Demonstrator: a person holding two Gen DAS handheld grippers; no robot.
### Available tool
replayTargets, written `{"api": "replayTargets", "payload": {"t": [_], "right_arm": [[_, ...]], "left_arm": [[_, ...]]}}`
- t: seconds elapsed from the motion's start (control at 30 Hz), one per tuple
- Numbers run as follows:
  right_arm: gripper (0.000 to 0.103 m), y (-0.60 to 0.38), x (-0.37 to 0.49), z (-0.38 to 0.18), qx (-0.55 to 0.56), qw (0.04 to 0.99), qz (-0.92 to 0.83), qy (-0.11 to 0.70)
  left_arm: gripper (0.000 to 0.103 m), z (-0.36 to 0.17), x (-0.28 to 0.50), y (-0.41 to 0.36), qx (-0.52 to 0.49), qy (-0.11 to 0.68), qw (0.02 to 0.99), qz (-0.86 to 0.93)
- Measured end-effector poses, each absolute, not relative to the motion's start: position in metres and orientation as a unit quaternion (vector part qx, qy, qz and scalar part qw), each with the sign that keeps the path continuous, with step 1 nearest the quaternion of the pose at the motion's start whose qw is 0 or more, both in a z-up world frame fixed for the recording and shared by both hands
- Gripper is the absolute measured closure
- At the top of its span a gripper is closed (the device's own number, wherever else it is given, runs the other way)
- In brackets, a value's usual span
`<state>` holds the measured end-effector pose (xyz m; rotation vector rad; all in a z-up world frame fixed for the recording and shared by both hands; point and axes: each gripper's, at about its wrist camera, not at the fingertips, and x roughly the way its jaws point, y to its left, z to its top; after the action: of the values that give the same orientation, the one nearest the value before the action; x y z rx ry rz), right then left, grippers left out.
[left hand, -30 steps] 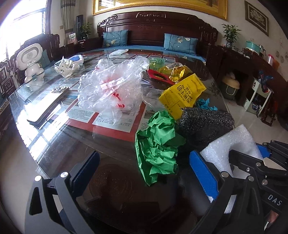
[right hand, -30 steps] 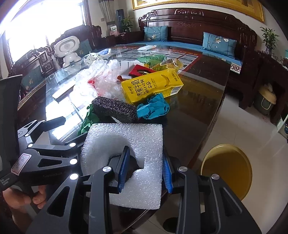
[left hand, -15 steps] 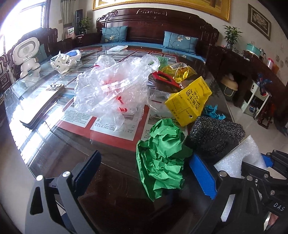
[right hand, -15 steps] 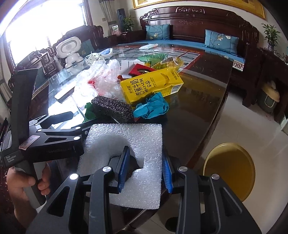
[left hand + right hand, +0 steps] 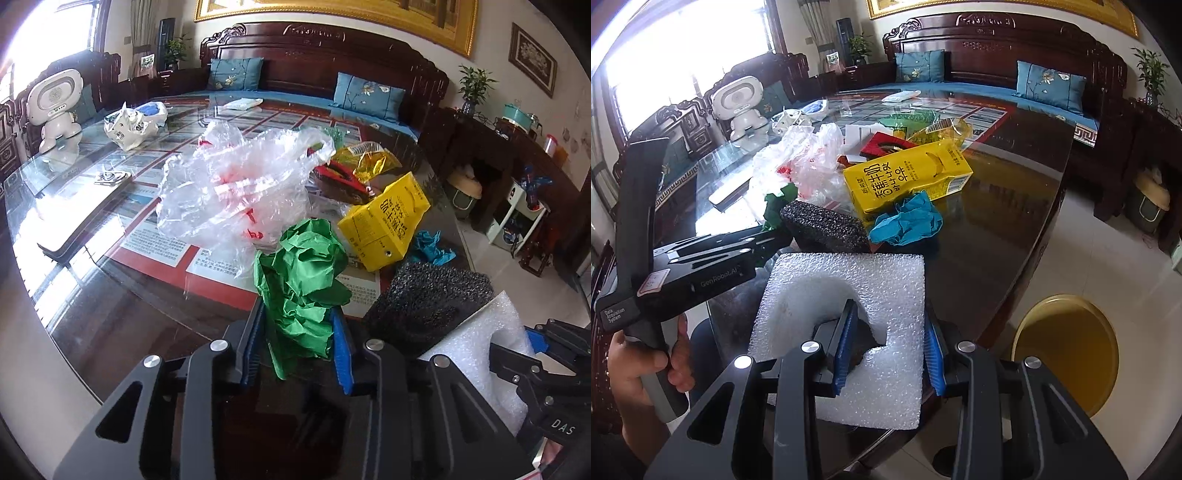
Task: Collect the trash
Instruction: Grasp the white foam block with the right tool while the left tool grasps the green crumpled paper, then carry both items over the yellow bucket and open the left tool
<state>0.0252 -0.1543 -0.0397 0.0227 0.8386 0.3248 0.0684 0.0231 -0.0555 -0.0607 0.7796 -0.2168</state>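
Observation:
My left gripper [image 5: 297,345] is shut on a crumpled green paper [image 5: 303,280] near the front edge of the glass table [image 5: 110,317]. My right gripper [image 5: 886,350] is shut on a white foam sheet [image 5: 849,295], held at the table's right front edge; the sheet also shows in the left wrist view [image 5: 491,339]. A black foam block [image 5: 428,295] lies between the two. Behind lie a yellow milk carton [image 5: 388,218], a teal paper ball [image 5: 908,221], a clear plastic bag [image 5: 236,188] and a gold wrapper [image 5: 369,162].
A yellow round bin [image 5: 1067,350] stands on the floor right of the table. A white toy robot [image 5: 55,107], a white crumpled bag [image 5: 129,125] and a flat grey device [image 5: 85,218] are on the table's left side. A wooden sofa stands behind.
My left gripper moved right and forward and closed on the green paper; it was open a second ago. The right gripper has kept hold of the foam sheet.

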Motion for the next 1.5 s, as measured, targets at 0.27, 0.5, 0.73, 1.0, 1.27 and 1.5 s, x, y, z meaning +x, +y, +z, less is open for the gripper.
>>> {"api": "replayTargets", "payload": {"t": [0.27, 0.5, 0.73, 1.0, 1.27, 1.5], "right_arm": [[0.07, -0.155, 0.021, -0.032, 0.014, 0.905, 0.16, 0.393], [0.07, -0.163, 0.015, -0.025, 0.017, 0.911, 0.156, 0.381], [0.07, -0.193, 0.0, -0.01, 0.028, 0.924, 0.133, 0.356], [0.07, -0.268, -0.01, -0.002, 0.045, 0.939, 0.051, 0.336], [0.07, -0.355, -0.013, -0.015, 0.033, 0.936, -0.037, 0.347], [0.07, -0.431, -0.003, -0.055, 0.043, 0.911, -0.108, 0.396]], "left_arm": [[0.07, -0.027, 0.049, 0.027, -0.033, 0.343, 0.933, -0.108], [0.07, -0.008, 0.036, 0.005, -0.013, 0.326, 0.936, -0.129], [0.07, 0.011, 0.031, -0.032, 0.007, 0.312, 0.935, -0.168], [0.07, 0.021, 0.036, -0.108, 0.037, 0.311, 0.923, -0.225], [0.069, -0.004, 0.05, -0.218, 0.046, 0.36, 0.885, -0.293], [0.069, -0.072, 0.081, -0.307, 0.037, 0.451, 0.834, -0.314]]}}
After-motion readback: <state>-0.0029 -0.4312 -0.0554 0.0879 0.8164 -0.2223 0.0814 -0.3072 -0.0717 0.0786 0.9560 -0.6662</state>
